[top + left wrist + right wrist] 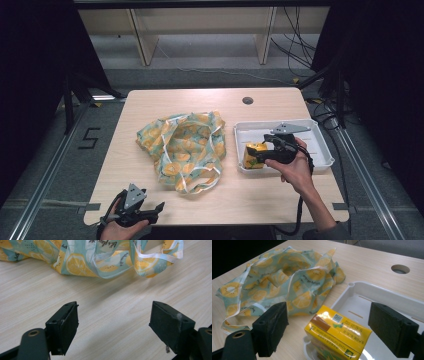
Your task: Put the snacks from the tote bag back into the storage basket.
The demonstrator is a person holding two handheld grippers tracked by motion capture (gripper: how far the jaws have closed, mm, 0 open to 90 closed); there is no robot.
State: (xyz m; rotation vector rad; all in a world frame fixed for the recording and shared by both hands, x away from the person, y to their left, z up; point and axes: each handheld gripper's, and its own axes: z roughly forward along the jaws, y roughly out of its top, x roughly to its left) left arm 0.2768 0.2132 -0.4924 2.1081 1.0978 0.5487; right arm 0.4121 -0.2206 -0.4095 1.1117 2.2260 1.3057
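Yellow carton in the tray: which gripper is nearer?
Right. The right gripper is at the yellow carton in the white tray, jaws open around it. The left gripper sits at the table's near edge, past the bag.

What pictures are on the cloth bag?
Yellow lemon and orange slices on pale teal, with white handles; the cloth bag shows best in the right gripper view.

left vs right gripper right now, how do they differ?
The left gripper sits at the table's near edge, over bare wood; the right gripper reaches into the white tray. The left gripper's jaws bracket nothing, with the fruit-print bag well ahead; the right gripper's jaws straddle the yellow carton without touching it. Shared: both are open wide and each is held in a hand.
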